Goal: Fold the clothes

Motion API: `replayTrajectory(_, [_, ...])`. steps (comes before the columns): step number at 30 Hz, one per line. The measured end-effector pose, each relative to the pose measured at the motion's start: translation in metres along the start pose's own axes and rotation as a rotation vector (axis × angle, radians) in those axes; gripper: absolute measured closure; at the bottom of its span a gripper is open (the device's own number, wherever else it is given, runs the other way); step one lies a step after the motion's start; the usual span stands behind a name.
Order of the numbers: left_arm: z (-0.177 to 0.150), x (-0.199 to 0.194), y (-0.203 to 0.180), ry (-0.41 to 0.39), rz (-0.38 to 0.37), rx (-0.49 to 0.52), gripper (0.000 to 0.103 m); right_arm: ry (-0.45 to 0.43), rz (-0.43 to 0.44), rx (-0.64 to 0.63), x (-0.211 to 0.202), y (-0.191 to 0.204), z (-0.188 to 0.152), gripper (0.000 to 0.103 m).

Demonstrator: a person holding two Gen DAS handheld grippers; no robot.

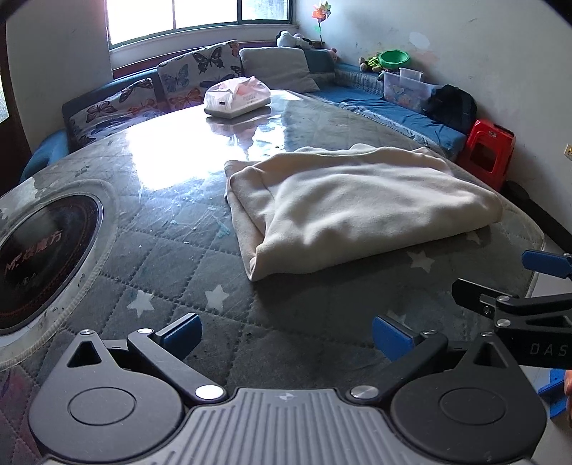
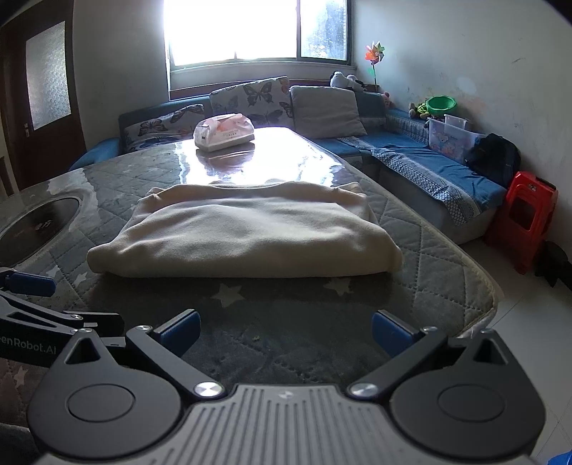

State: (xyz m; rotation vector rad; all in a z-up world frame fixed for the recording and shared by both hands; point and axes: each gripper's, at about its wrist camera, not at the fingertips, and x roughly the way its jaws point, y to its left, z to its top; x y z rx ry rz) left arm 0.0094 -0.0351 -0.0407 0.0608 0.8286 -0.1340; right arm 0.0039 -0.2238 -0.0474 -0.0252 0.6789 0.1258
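Left gripper [image 1: 286,338]: I am holding my fingers wide apart with nothing between them, hovering over the near edge of the worktop [image 1: 171,229].
Right gripper [image 2: 284,332]: my fingers are likewise standing apart and gripping nothing, above the near edge, just beside my left gripper.
Garment [image 2: 243,232]: a cream cloth is lying folded into a thick rectangle on the worktop, ahead of both grippers and apart from them.
Surface: a grey quilted cover with white stars is lying under a clear sheet that is catching glare from the window [image 2: 257,28].
Round inset [image 1: 43,257]: a dark disc is sitting in the worktop at the left.
Tissue pack [image 1: 236,96]: resting at the far end.
Room: a blue sofa [image 2: 422,157] with butterfly cushions is wrapping round the far and right sides; a red stool [image 2: 522,218] is standing on the floor at the right.
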Motion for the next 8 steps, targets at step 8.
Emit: replayTrajectory(8, [0.0002,-0.0007,-0.0035,-0.019,0.022,0.012,0.0,0.001,-0.008,-0.002,0.0011,-0.0003,0.0002,0.0])
